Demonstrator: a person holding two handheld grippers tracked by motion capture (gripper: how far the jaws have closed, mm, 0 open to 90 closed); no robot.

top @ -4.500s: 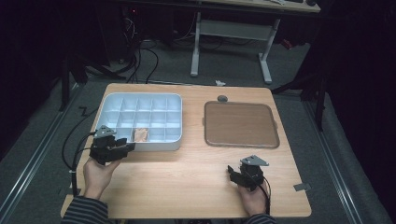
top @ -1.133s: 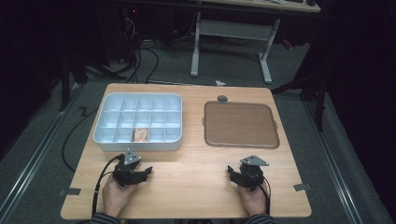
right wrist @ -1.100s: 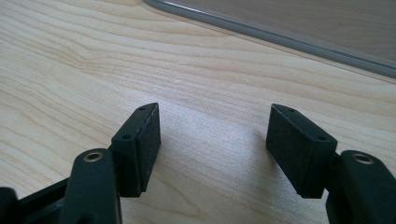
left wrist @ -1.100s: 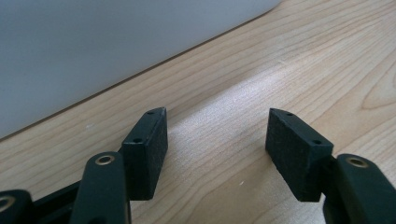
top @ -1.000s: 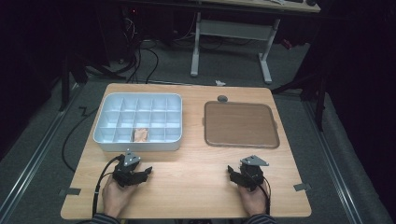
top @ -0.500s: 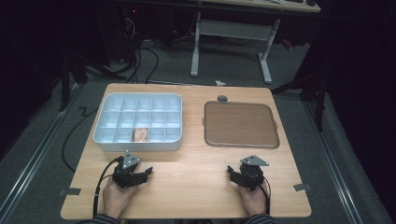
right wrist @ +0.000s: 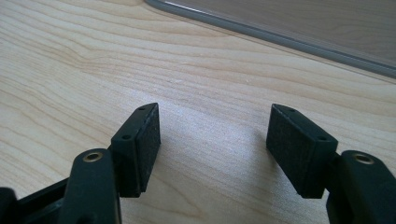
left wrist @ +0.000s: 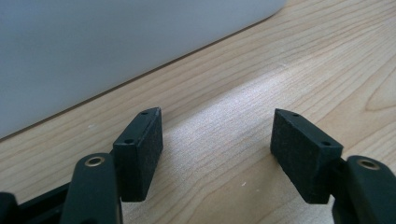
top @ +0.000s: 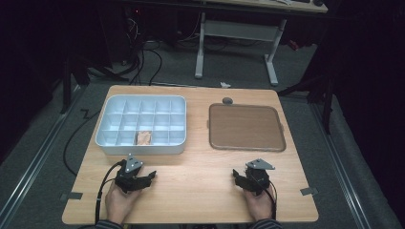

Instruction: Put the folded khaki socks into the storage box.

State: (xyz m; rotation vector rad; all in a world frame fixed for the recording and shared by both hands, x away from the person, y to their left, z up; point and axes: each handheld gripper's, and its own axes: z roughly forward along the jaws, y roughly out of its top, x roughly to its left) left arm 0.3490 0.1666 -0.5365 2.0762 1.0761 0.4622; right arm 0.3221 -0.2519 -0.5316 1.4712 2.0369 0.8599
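My left gripper (top: 149,177) rests on the wooden table (top: 196,191) near its front left, just in front of the white compartment tray (top: 141,149). In the left gripper view the left gripper (left wrist: 217,135) stands open over bare wood, the tray's white wall (left wrist: 93,51) close ahead; its jaws have just been opening, with nothing between them. My right gripper (top: 241,177) lies at the front right, below the brown flat tray (top: 246,126). The right gripper view has the right gripper (right wrist: 214,133) open and empty, with the brown tray's rim (right wrist: 289,39) ahead.
One front compartment of the white tray holds a small tan item (top: 143,137). A small grey round thing (top: 227,100) sits behind the brown tray. A desk frame (top: 236,43) and cables lie on the dark floor beyond the table.
Since the oldest frame my left hand has drawn back from the white tray's front left corner to the table's front edge. Over the last second neither hand has shifted.
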